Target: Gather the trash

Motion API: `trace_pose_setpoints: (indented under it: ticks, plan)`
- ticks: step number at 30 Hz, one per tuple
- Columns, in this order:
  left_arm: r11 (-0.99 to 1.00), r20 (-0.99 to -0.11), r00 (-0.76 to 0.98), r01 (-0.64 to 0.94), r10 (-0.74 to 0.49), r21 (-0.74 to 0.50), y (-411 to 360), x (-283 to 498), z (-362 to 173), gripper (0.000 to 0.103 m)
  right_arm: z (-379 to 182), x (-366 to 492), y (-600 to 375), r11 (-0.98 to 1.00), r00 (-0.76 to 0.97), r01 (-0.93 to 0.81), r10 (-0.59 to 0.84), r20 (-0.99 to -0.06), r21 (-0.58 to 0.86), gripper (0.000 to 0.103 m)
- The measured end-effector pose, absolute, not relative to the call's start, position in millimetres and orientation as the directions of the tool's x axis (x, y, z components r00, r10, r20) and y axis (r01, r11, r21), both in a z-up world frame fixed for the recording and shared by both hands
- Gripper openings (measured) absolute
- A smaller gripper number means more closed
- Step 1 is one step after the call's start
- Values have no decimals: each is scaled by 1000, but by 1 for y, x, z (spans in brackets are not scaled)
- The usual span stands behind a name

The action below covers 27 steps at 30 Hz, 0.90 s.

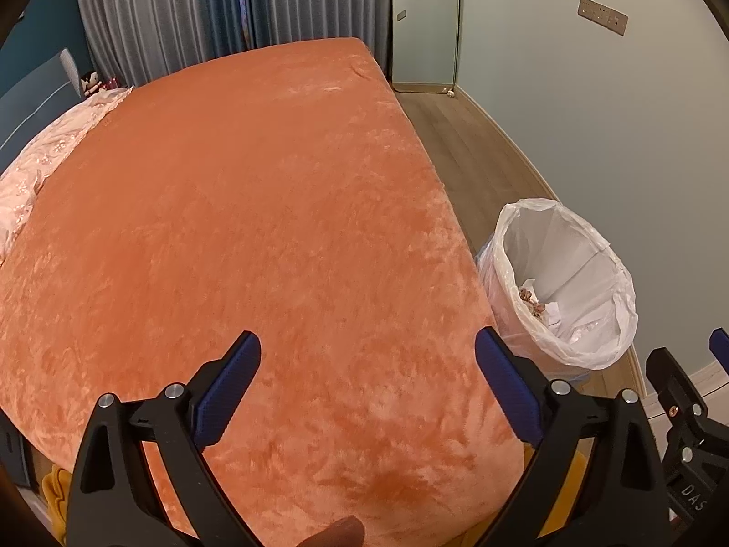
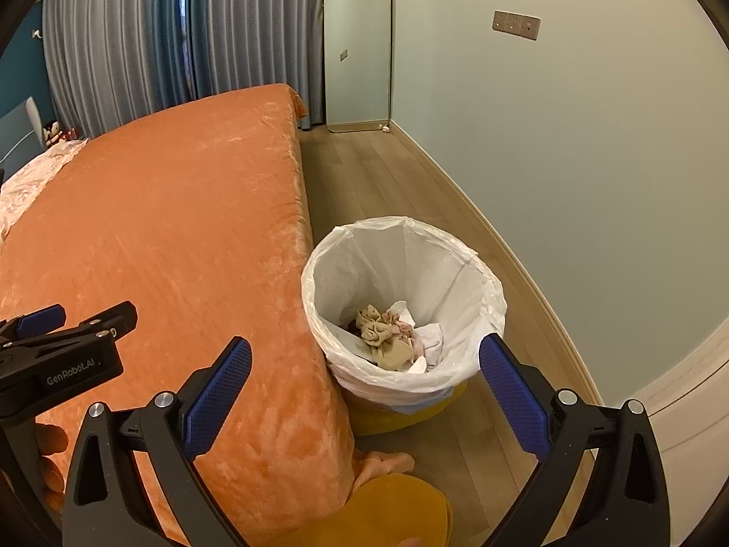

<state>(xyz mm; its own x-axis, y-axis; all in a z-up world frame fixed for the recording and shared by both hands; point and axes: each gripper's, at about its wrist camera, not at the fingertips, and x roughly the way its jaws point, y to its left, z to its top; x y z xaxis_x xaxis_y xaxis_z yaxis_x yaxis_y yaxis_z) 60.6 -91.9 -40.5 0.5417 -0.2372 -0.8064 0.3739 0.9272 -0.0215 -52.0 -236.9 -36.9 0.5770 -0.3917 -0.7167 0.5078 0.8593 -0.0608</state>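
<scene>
Trash, a heap of crumpled beige and white scraps, is seen at the bottom of the lined bin in the right wrist view. The bin stands on the wood floor, just beside the edge of the orange bed. The right gripper is held with its fingers spread wide and nothing between them; the bin opening sits just above the midpoint between the fingers, toward 12 o'clock, and the trash itself at about 1 o'clock. The left gripper is caught at 9 o'clock, over the bed.

In the left wrist view, the left gripper is likewise spread and empty, aimed across the bed. No loose trash is made out on the cover. The bin lies at about 3 o'clock from this gripper, past the bed's edge, and only a little of the trash is visible inside it.

It is judged that a drop has been completed, or that a search for the next piece is in hand. The next move calls for further trash to be located, since none is shown outside the bin; if none remains, the task may be close to done.
</scene>
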Motion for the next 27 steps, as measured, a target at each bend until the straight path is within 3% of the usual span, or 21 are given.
trace_pose_setpoints:
  ticks: [27]
  plan:
    - [910,-794,566,412,-220,41,-115,40,-49,92,-45,-65,-248,843,560,533,-416,-717,-74,96]
